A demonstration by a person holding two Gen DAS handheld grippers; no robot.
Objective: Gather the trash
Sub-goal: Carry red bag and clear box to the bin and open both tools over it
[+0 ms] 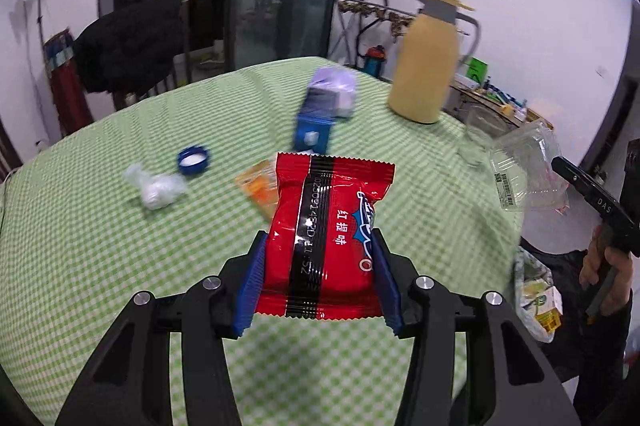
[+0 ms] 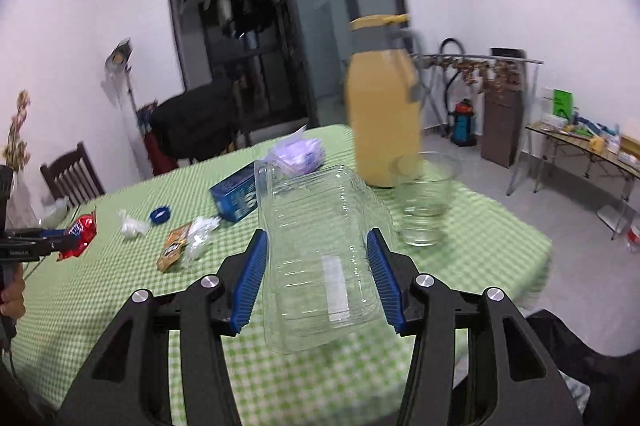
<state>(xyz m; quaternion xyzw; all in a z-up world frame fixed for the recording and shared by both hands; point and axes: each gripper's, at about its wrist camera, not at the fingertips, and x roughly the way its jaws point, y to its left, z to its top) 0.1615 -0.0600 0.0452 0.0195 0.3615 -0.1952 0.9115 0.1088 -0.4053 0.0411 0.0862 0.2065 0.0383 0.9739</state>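
Here, left claw clamped on a red snack packet, held above the green-checked tabletop, on the near side of the yellow thermos. Right claw pressed around a clear plastic container, raised just in front of that thermos and its neighbouring glass cup. Left of the thermos on the cloth: blue box, blue bottle cap, crumpled white wrapper, orange wrapper.

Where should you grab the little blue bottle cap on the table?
Take the blue bottle cap by its ridged outer rim, coming straight down from above. It lies flat with its open side up, so its round wall is the only part with two opposite sides to pinch. Nothing touches it: the crumpled white plastic lies apart, so there looks to be room for both fingers.
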